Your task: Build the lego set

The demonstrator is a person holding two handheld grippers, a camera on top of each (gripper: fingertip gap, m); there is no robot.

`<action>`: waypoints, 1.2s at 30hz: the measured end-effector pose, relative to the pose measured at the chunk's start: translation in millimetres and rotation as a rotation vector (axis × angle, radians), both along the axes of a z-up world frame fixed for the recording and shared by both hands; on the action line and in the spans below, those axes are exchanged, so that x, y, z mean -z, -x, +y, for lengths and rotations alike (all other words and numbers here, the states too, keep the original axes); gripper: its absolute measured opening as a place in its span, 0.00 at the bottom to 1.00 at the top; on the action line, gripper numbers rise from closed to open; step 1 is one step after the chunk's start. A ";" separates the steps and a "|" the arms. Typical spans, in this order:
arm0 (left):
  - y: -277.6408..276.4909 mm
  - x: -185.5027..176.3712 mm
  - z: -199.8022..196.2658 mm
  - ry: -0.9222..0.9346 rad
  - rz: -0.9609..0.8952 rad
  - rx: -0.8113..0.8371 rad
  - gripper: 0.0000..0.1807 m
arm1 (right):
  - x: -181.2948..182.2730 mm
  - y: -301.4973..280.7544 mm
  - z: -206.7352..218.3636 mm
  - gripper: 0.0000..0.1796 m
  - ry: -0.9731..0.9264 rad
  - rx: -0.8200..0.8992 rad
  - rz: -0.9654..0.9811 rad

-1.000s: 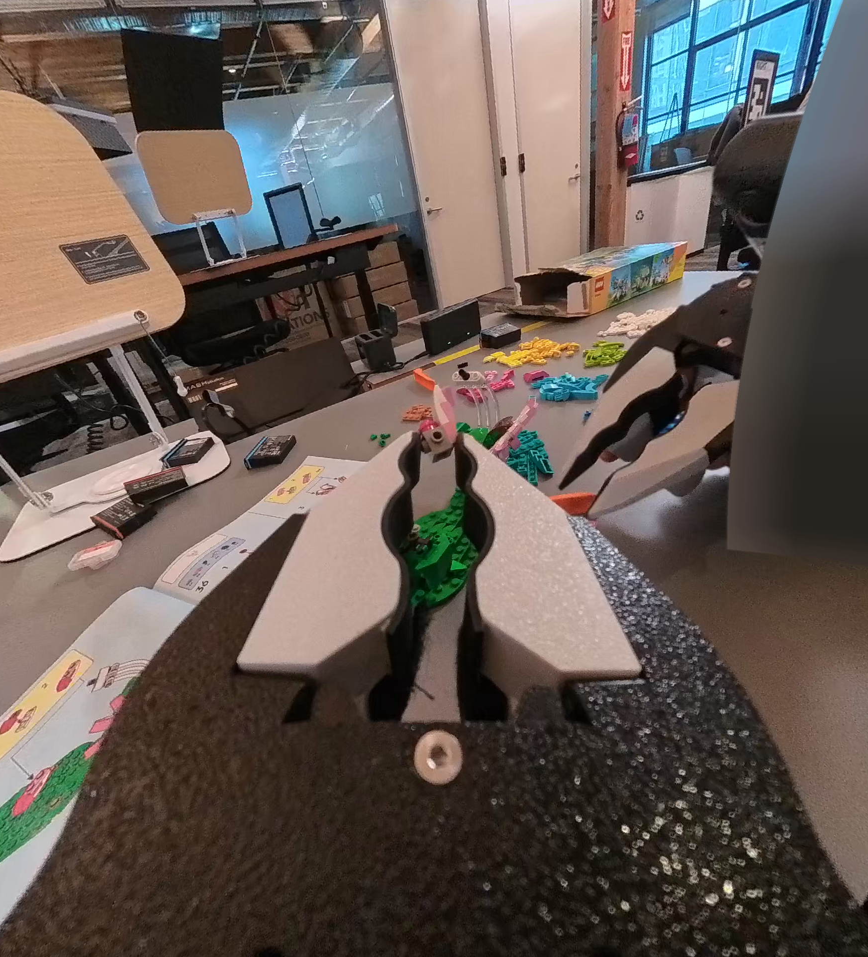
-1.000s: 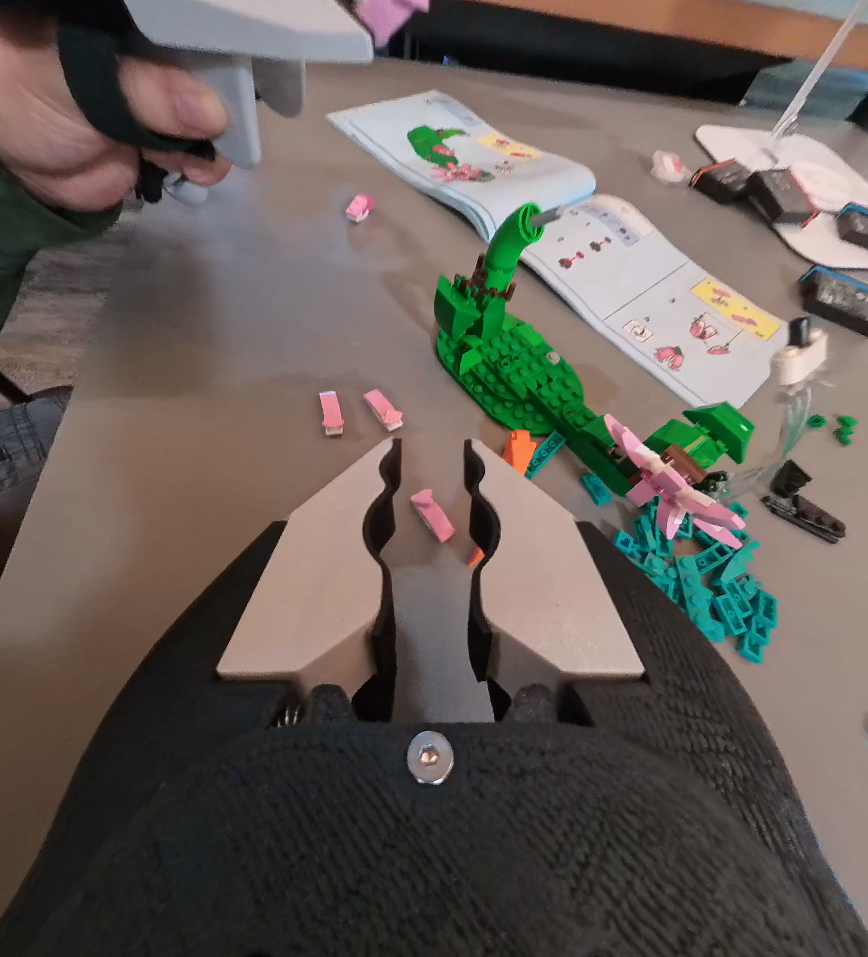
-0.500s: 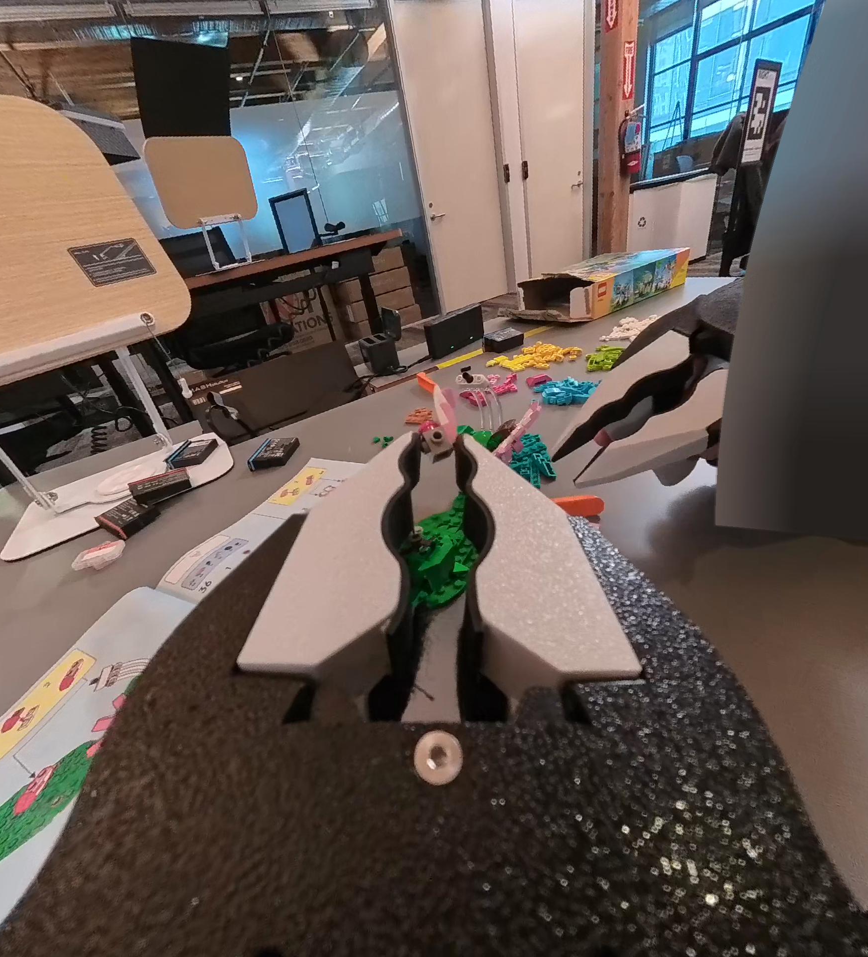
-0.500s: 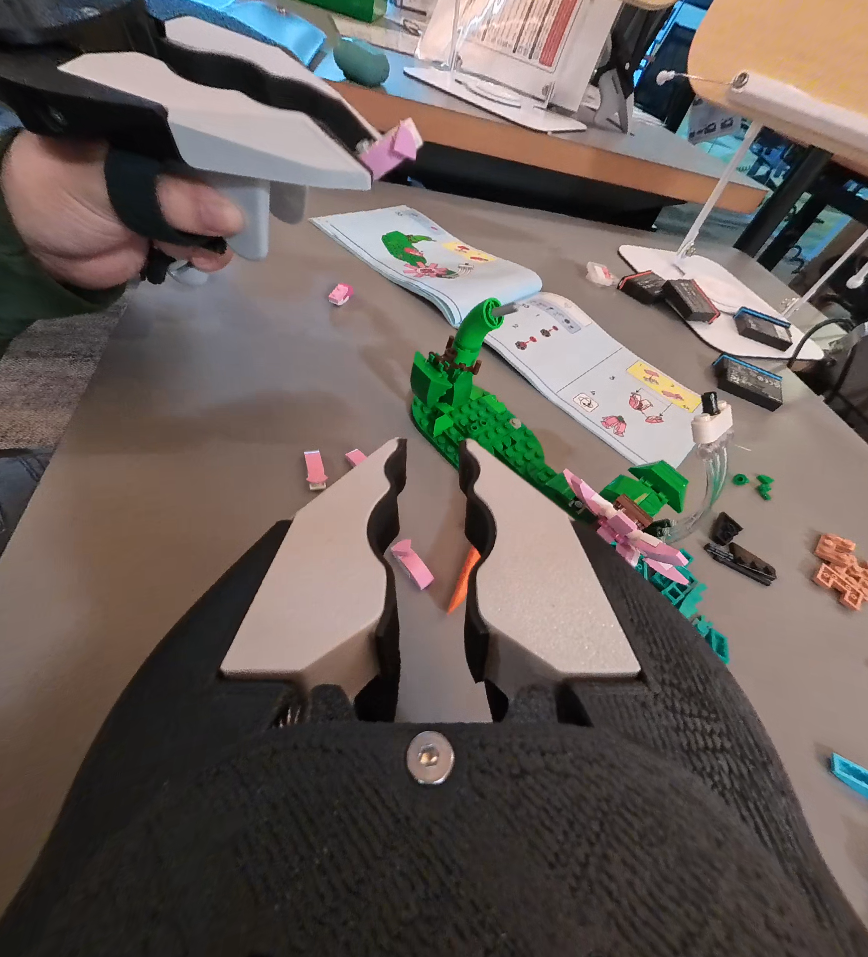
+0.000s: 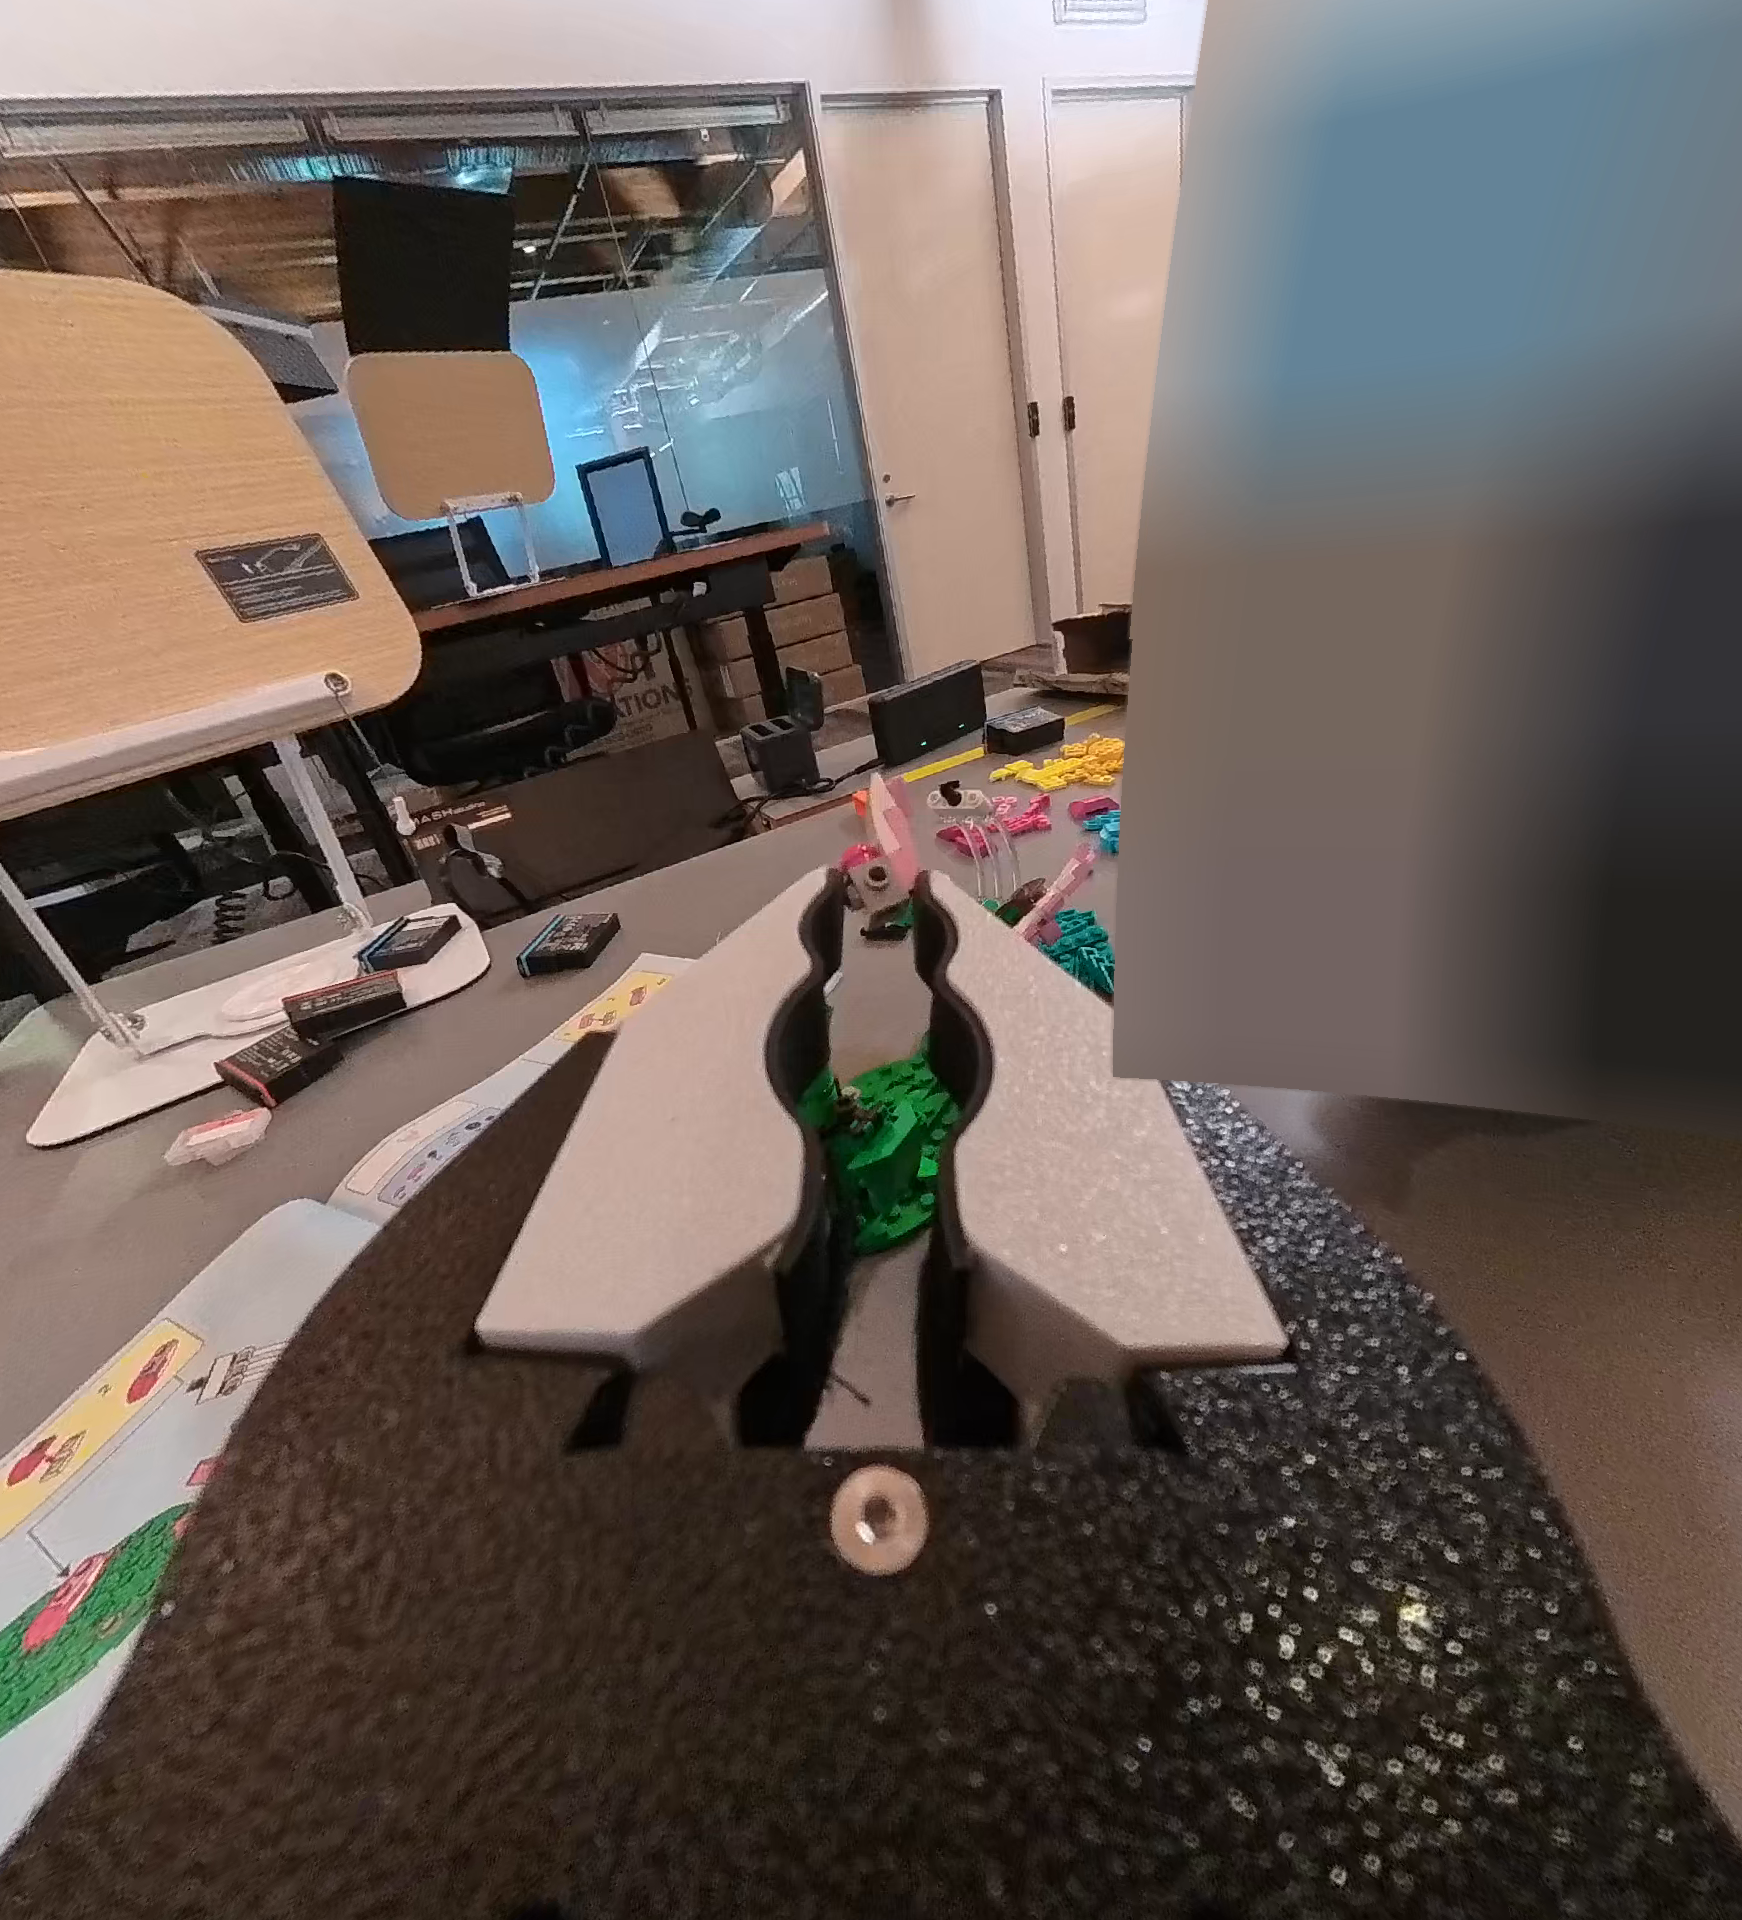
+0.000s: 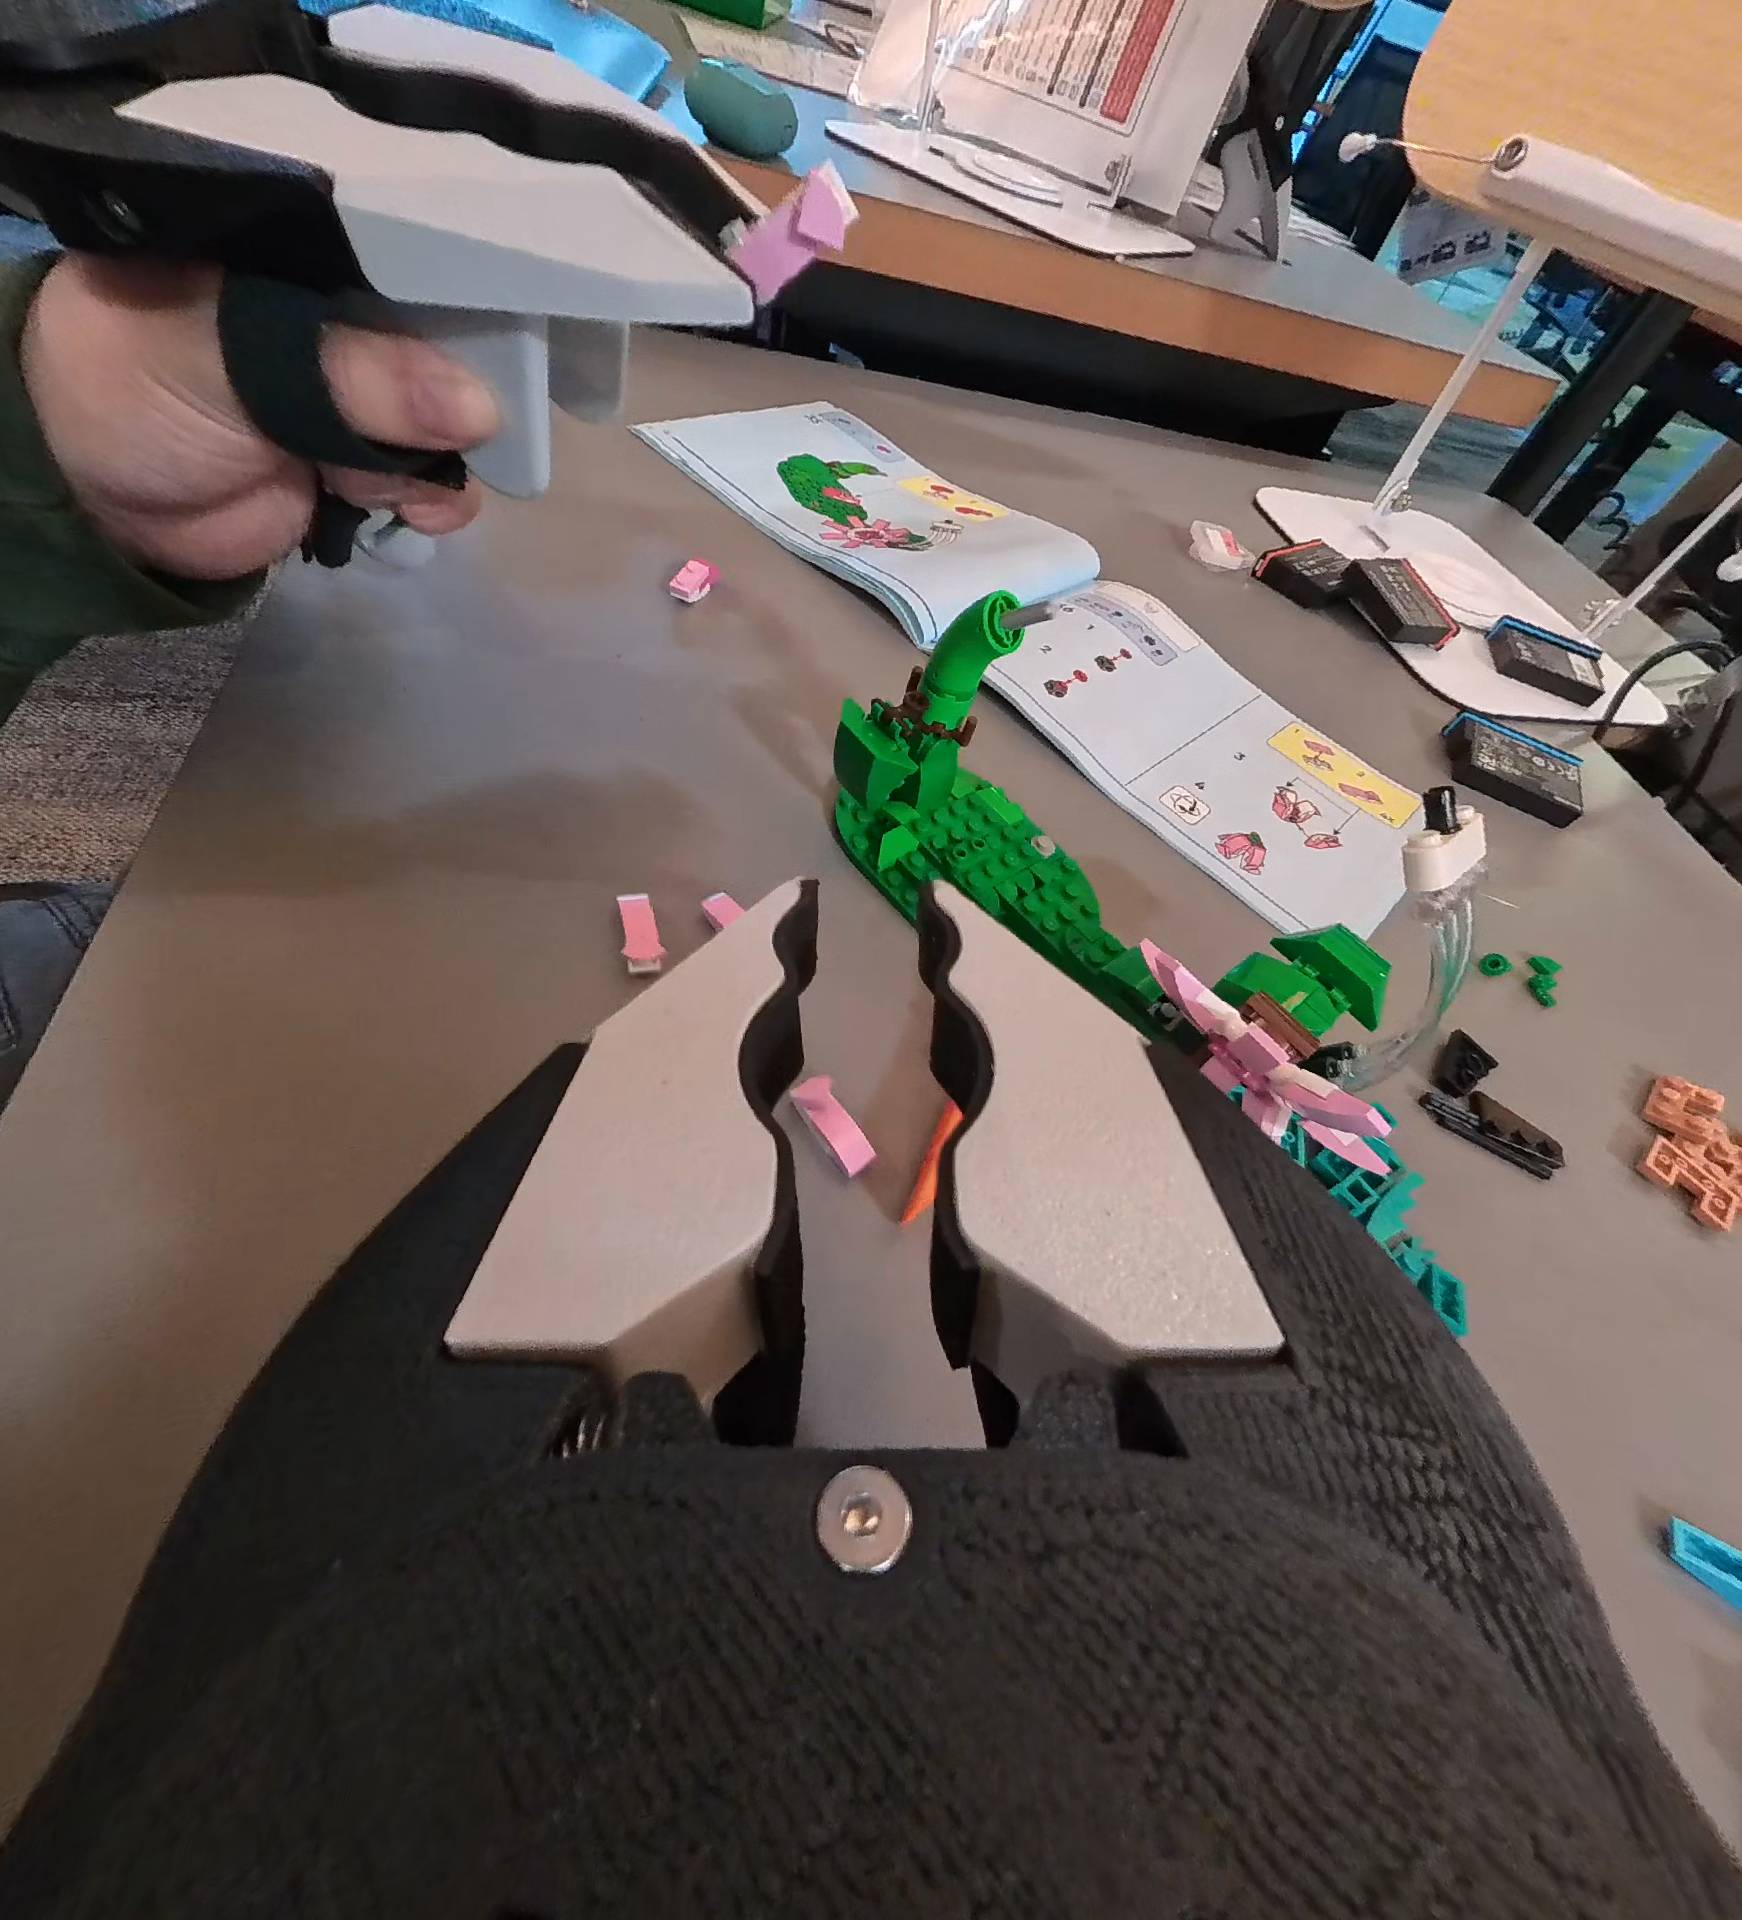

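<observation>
My left gripper [image 5: 879,896] pinches a pink petal assembly [image 5: 888,842] aloft; my right gripper [image 6: 865,902] hangs spread above the grey table [image 6: 379,831].

Walls: white, with two pale doors [image 5: 950,374] at the back.
Partition: glass wall [image 5: 638,343] in a grey frame, exposed ceiling beams visible through it.
Work surface: grey table [image 6: 410,790].
Neighbouring furniture: wood-topped desk [image 6: 1158,281]; dark desk [image 5: 628,597] behind the glass, cardboard boxes [image 5: 805,644] stacked under it.
Floor: grey carpet [image 6: 67,769].
Panel: light wood board [image 5: 98,499] on a white stand.
</observation>
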State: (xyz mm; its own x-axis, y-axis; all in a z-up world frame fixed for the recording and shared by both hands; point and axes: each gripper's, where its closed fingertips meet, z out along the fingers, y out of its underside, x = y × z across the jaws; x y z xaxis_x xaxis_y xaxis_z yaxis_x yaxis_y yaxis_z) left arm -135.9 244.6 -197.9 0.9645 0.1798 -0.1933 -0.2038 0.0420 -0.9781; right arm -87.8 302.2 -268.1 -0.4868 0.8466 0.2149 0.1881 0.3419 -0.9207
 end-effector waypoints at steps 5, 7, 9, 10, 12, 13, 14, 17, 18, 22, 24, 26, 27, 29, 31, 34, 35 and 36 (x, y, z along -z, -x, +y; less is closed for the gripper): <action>-1.5 -1.0 -0.6 -0.012 -0.007 0.017 0.06 | 17.6 -7.2 7.3 0.10 0.009 -0.037 -0.119; -2.1 -0.9 -0.5 -0.015 -0.016 0.027 0.06 | 24.2 -10.6 9.9 0.11 0.058 -0.050 -0.181; -2.6 -1.0 -0.5 -0.018 -0.022 0.034 0.06 | 29.3 -13.1 12.6 0.12 0.032 -0.052 -0.208; -3.0 -1.0 -0.5 -0.018 -0.024 0.038 0.06 | 32.4 -14.4 13.4 0.12 0.001 -0.053 -0.218; -3.6 -0.8 -0.3 -0.019 -0.029 0.046 0.06 | 39.4 -16.8 14.0 0.12 -0.054 -0.055 -0.244; -4.0 -0.6 -0.1 -0.019 -0.032 0.049 0.06 | 42.5 -17.8 13.5 0.12 -0.069 -0.059 -0.258; -4.3 -0.2 0.1 -0.018 -0.035 0.052 0.06 | 45.3 -19.1 12.5 0.12 -0.077 -0.065 -0.273; -5.6 0.5 0.9 -0.016 -0.041 0.062 0.06 | 51.1 -20.1 12.8 0.12 -0.105 -0.065 -0.295; -6.1 0.6 1.2 -0.016 -0.041 0.065 0.06 | 52.0 -20.2 13.2 0.12 -0.112 -0.062 -0.298; -7.7 1.3 2.2 -0.012 -0.044 0.075 0.06 | 53.5 -19.5 14.3 0.12 -0.119 -0.055 -0.302; -8.1 2.0 2.6 -0.011 -0.045 0.077 0.06 | 54.3 -19.3 13.9 0.12 -0.124 -0.054 -0.303; -8.3 2.1 2.7 -0.011 -0.047 0.080 0.06 | 55.3 -19.1 13.3 0.12 -0.130 -0.055 -0.304; -8.3 2.2 2.7 -0.010 -0.047 0.080 0.06 | 55.9 -18.8 13.0 0.12 -0.133 -0.055 -0.304; -8.5 2.0 2.8 -0.011 -0.045 0.079 0.06 | 57.0 -18.5 11.8 0.12 -0.136 -0.057 -0.306; -8.6 2.5 3.0 -0.008 -0.045 0.080 0.06 | 58.4 -18.3 11.0 0.12 -0.142 -0.058 -0.308; -8.6 2.7 3.1 -0.009 -0.048 0.082 0.06 | 58.6 -17.6 10.5 0.13 -0.148 -0.057 -0.304; -8.7 2.9 3.2 -0.008 -0.048 0.083 0.06 | 58.3 -17.4 10.6 0.13 -0.149 -0.056 -0.302; -8.7 3.1 3.3 -0.007 -0.048 0.084 0.06 | 58.3 -17.1 10.9 0.13 -0.149 -0.053 -0.301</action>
State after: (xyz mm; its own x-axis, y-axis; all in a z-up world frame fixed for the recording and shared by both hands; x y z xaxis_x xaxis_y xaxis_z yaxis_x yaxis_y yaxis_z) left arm -127.1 247.8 -200.9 0.9844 0.0991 -0.1452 -0.1519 0.0639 -0.9863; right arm -70.7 313.1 -326.3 -0.5902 0.7882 0.1743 0.4223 0.4855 -0.7655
